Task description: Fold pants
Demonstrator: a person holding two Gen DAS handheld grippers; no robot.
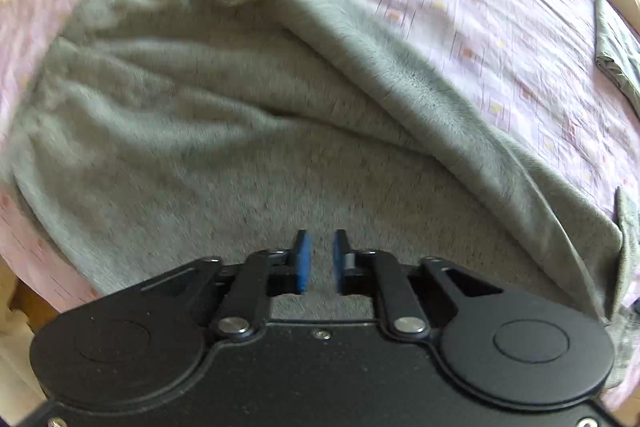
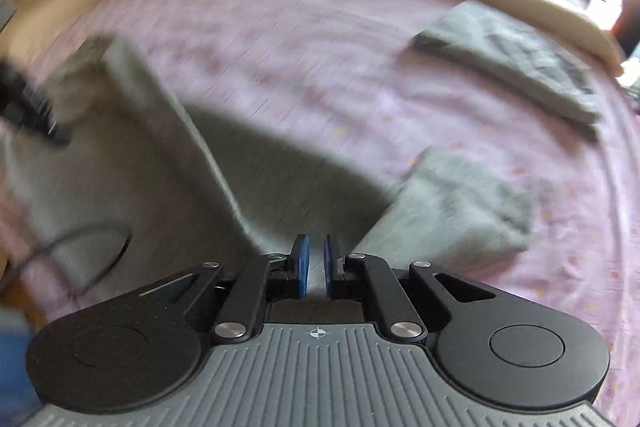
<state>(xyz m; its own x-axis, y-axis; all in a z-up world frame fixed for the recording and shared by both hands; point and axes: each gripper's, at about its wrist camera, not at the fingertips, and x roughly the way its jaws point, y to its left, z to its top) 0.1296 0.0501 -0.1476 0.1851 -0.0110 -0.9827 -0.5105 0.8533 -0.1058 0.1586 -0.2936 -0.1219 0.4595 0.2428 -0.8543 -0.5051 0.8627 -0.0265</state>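
Left gripper (image 1: 319,261) sits low over the grey pants (image 1: 208,131), blue pads a narrow gap apart w/ grey cloth visible between and behind them; we can't tell if any fabric is actually pinched. Right gripper (image 2: 316,265) looks much the same: pads nearly together, thin gap, cloth right ahead, grip unclear, and the view is motion-blurred. Pants lie spread on the pink sheet (image 1: 500,27), directly under and ahead of both tools. In the left view a raised fold edge runs diagonally from upper left to lower right, w/ the bulk of the cloth stretching away to the left. In the right view one leg runs up-left toward the other tool, a second leg angles off to the right. We judge both hands equally near the near edge, so the next fold likely carries it away from us along the long axis. Folded grey stack (image 2: 516,63) lies well apart, far right.
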